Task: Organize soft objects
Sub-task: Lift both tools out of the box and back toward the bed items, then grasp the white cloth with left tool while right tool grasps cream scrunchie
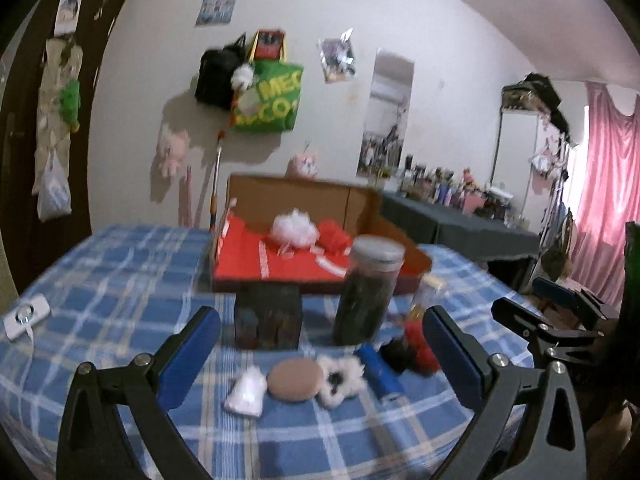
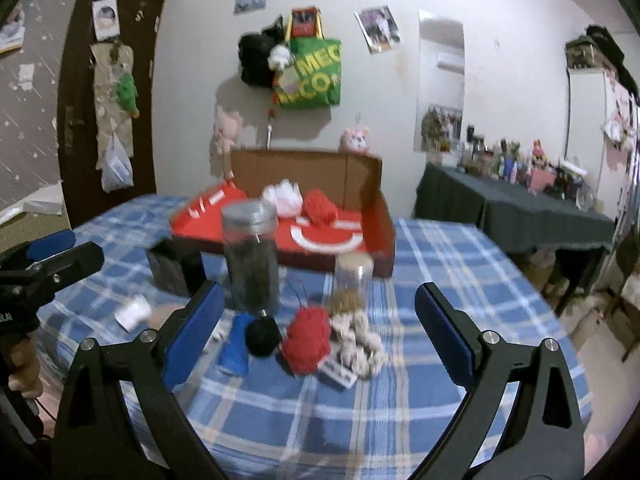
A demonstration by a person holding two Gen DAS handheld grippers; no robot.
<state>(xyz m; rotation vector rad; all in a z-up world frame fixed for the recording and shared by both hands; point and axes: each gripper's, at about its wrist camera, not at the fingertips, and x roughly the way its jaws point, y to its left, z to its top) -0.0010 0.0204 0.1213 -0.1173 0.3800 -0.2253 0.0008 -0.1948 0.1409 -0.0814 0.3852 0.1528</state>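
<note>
here, both tongs released and holding nothing — left gripper (image 1: pixel 320 354) spread wide above the blue plaid tablecloth (image 1: pixel 120 280), right gripper (image 2: pixel 318 326) likewise gaping. between the right one's blue fingers: a red pompom (image 2: pixel 306 338), black pompom (image 2: pixel 262 336), blue roll (image 2: pixel 236 344) and cream scrunchie (image 2: pixel 360 340), close together. under the left: white cloth (image 1: pixel 246 396), tan sponge (image 1: pixel 295 380), white furry scrunchie (image 1: pixel 340 378). already in the red-lined cardboard box (image 1: pixel 280 264) — a white puff (image 1: pixel 294 227) and red puff (image 1: pixel 334 236). in the way before the box: tall jar (image 1: pixel 368 288), dark tin (image 1: pixel 268 316), small jar (image 2: pixel 354 282).
</note>
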